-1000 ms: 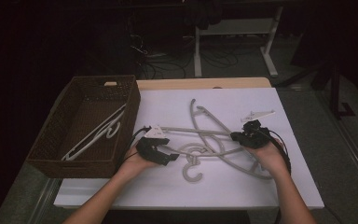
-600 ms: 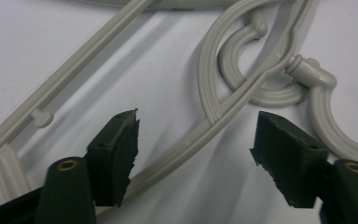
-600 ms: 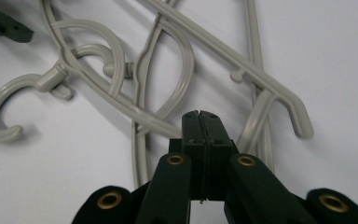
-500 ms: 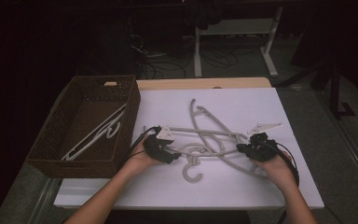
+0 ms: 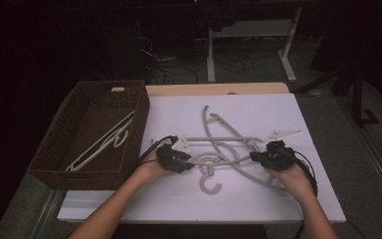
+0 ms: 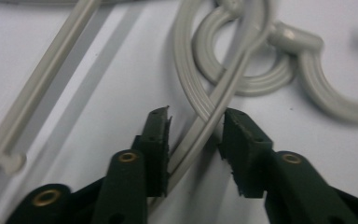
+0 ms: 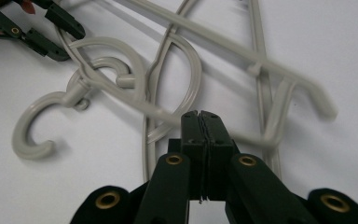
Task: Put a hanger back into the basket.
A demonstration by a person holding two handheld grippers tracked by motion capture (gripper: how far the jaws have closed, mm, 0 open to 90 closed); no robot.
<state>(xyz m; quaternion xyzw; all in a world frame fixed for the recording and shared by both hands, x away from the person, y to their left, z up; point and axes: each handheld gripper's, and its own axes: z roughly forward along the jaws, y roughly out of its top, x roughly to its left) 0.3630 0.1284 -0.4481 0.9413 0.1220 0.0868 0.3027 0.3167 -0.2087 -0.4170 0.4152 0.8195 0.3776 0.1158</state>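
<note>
Several grey plastic hangers point(image 5: 229, 149) lie tangled on the white table point(image 5: 179, 204), one hook point(image 5: 210, 184) pointing toward me. My left gripper point(image 5: 179, 159) rests at the tangle's left end. In the left gripper view it point(image 6: 198, 119) is open, and a thin hanger arm point(image 6: 200, 130) runs between its jaws. My right gripper point(image 5: 266, 159) sits at the tangle's right end. Its jaws point(image 7: 200, 115) are shut pad to pad, with a hanger bar point(image 7: 256, 135) passing just under the tips. The left gripper point(image 7: 70, 44) also appears far off, by the loops.
A brown wicker basket point(image 5: 142, 119) stands at the table's left, holding a white hanger point(image 5: 104, 144). A wooden strip point(image 5: 219, 88) borders the far edge. Beyond it are desk legs point(image 5: 291, 50) and cables on a dark floor.
My right gripper has drawn back toward me and slightly right along the hangers. The left gripper has stayed about where it was.
</note>
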